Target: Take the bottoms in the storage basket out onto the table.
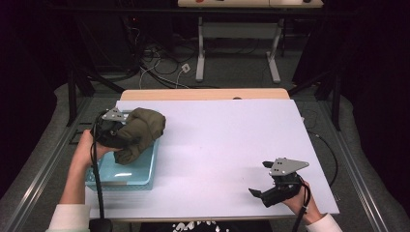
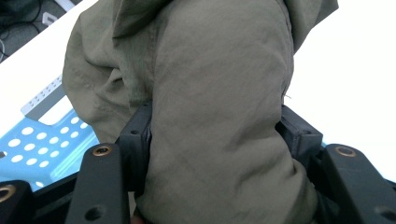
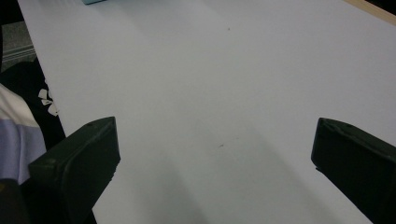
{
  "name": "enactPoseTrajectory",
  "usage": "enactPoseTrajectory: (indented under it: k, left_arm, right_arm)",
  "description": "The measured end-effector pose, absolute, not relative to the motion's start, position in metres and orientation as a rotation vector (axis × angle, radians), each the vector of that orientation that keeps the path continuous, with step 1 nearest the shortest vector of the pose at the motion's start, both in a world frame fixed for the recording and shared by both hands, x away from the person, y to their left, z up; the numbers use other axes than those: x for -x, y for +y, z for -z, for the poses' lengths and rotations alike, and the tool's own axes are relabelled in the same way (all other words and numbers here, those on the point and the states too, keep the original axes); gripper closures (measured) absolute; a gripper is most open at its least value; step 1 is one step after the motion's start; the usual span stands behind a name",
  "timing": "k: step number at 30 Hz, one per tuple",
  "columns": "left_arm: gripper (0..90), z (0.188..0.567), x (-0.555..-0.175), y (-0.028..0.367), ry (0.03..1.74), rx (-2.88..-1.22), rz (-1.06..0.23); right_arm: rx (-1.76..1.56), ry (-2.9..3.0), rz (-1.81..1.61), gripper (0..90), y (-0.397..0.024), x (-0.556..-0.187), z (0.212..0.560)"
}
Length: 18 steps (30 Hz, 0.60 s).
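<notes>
A wide white sheet [image 1: 227, 154] covers the tabletop, with a strip of pale wood edge [image 1: 203, 94] bare at twelve o'clock; beyond it lie grey carpet [image 1: 232, 67], a tangle of cables [image 1: 159, 63] and the white legs of a second table [image 1: 237, 46] in a dark room. At about nine o'clock on the sheet sits a light blue perforated plastic basket [image 1: 126, 175], and a bundled olive-green cloth garment [image 1: 140, 133] rests over its far rim, spilling partly above the basket's inside. The left gripper [image 1: 116, 137], held from the basket's nine o'clock side, has its jaws clamped on this bundle. The left gripper view brings what the high view cannot: the olive-green cloth [image 2: 219, 102] bulges thickly between the two black jaws, its weave and creases plain, and the basket's round holes [image 2: 32, 149] show at lower left. The right gripper [image 1: 263, 180] rests at five o'clock on the sheet, well apart from the basket, jaws spread wide and holding nothing. The right gripper view shows bare white sheet [image 3: 219, 93] between those jaws and a corner of the blue basket [image 3: 100, 1] at its top edge.
</notes>
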<state>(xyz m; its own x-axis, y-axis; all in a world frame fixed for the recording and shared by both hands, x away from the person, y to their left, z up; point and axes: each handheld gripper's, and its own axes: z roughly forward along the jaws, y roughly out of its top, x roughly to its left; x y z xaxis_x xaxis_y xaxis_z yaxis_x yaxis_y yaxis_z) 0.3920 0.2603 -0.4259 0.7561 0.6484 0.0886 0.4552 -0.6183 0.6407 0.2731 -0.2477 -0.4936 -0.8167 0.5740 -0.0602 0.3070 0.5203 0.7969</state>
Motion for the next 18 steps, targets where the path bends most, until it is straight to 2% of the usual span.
enactPoseTrajectory:
  k: [18]
  left_arm:
    - [41.6,0.4155,-0.3837,0.2497,0.752,-2.331,-0.435]
  right_arm:
    - [-0.732,2.454,-1.183,1.7,-0.2466,-0.2727,0.4948]
